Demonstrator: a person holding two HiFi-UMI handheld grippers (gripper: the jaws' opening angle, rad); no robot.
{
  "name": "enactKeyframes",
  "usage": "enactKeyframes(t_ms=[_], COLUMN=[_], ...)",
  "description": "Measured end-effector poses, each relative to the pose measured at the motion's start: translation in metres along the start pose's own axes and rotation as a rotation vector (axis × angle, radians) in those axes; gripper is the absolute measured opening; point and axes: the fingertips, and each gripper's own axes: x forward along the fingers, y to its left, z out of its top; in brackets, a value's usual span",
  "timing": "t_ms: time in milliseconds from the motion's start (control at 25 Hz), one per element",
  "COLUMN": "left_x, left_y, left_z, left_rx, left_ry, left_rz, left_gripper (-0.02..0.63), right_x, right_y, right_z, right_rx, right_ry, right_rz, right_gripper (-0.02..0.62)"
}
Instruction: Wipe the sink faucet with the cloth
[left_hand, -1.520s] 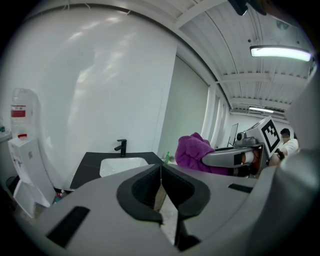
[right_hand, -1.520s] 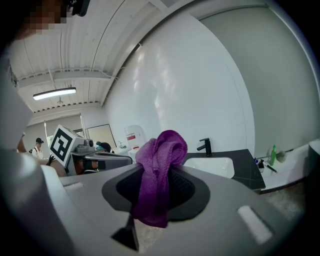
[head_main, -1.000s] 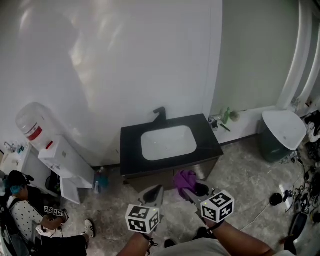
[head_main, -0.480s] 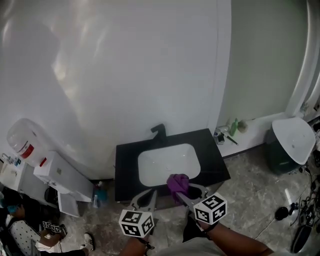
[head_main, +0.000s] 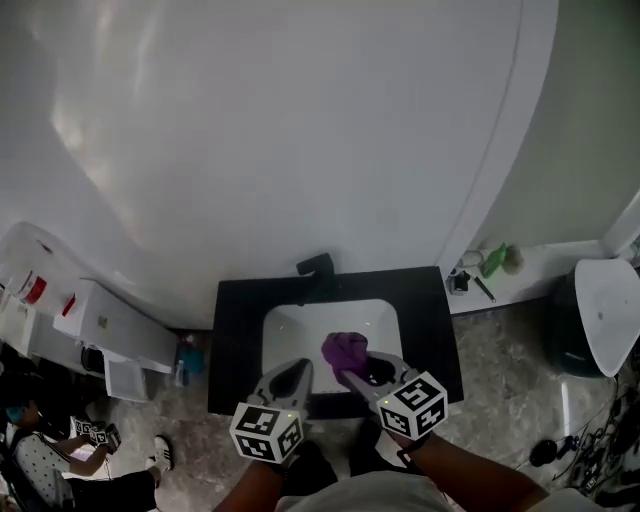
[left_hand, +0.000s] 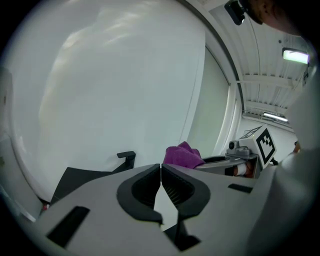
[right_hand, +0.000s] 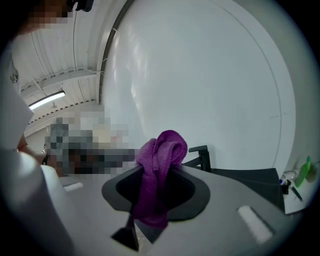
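We have the purple cloth bunched in our right gripper, its jaws clenched on it above the white sink basin. The black faucet stands at the basin's far edge, apart from the cloth. Our left gripper, just left, has its jaws pressed together on nothing.

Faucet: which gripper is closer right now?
Right, slightly. The right gripper, shut on the cloth, is over the basin in front of the faucet; the left gripper, shut and empty, is back at the basin's near edge.
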Motion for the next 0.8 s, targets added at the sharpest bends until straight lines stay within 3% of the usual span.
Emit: enactKeyframes(t_ms=[240, 520, 600, 800], left_x=[0.04, 0.073, 0.081, 0.095], left_y=[0.038, 0.075, 0.084, 0.101], left_z=[0.004, 0.038, 0.038, 0.028], left_rx=[-0.035, -0.036, -0.047, -0.058], left_ry=[0.017, 0.013, 0.024, 0.059], left_rz=[0.0, -0.037, -0.042, -0.048], left_gripper=[0.015, 0.015, 0.015, 0.015], right_x=[0.048, 0.146, 0.188, 0.251], right_y=[-0.028, -0.097, -0.125, -0.178], right_z=[0.014, 0.068, 0.067, 0.034], right_rx=[0.031, -0.059, -0.093, -0.055], right_ry=[0.032, 0.057, 0.106, 0.236], right_rz=[-0.005, -0.076, -0.105, -0.142], right_gripper=[0.113, 0.112, 0.114, 0.112])
